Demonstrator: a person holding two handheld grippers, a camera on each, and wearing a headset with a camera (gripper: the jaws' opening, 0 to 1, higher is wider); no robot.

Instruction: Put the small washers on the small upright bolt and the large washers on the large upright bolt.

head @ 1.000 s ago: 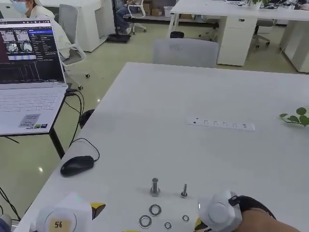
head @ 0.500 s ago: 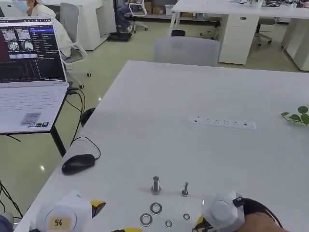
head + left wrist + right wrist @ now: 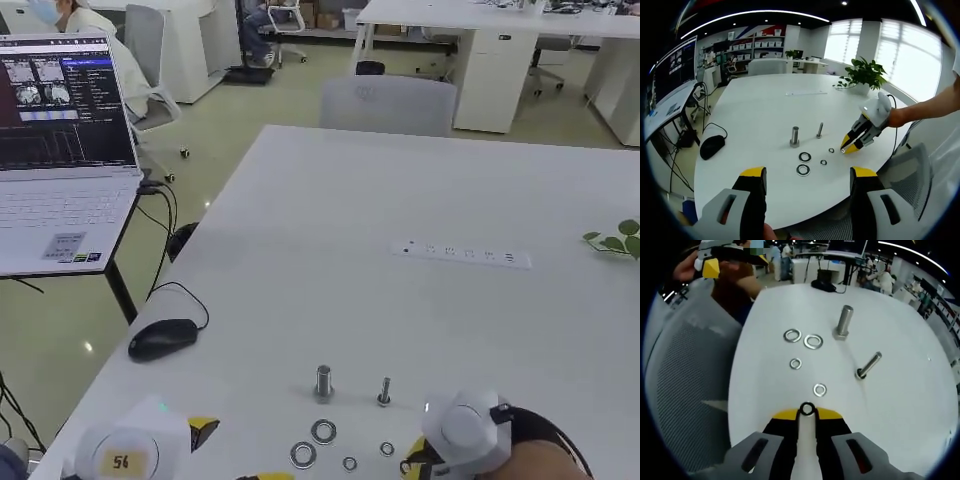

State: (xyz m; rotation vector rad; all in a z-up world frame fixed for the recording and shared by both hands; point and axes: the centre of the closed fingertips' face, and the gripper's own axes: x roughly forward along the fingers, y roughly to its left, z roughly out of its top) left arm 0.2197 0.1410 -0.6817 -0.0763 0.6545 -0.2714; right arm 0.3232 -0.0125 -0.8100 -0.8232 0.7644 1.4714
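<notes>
The large bolt (image 3: 323,383) and the small bolt (image 3: 385,392) stand upright near the table's front edge. Before them lie two large washers (image 3: 323,432) (image 3: 302,455) and two small washers (image 3: 349,463) (image 3: 387,449). My right gripper (image 3: 412,464) hovers just right of the small washers, jaws shut on a small washer (image 3: 807,409) held upright at the tips. In the right gripper view the loose small washers (image 3: 819,389) (image 3: 795,363) lie ahead, the small bolt (image 3: 867,365) to the right. My left gripper (image 3: 808,175) is open and empty, back from the large washers (image 3: 803,170).
A black mouse (image 3: 161,339) with its cable lies at the table's left edge. A white power strip (image 3: 460,254) sits mid-table and a plant (image 3: 615,242) at the right edge. A laptop (image 3: 60,150) stands on a side desk at left, and a grey chair (image 3: 385,103) beyond the table.
The right gripper has drifted slightly to the right, still shut. The bolts and the loose washers have not moved; the head view shifted a little.
</notes>
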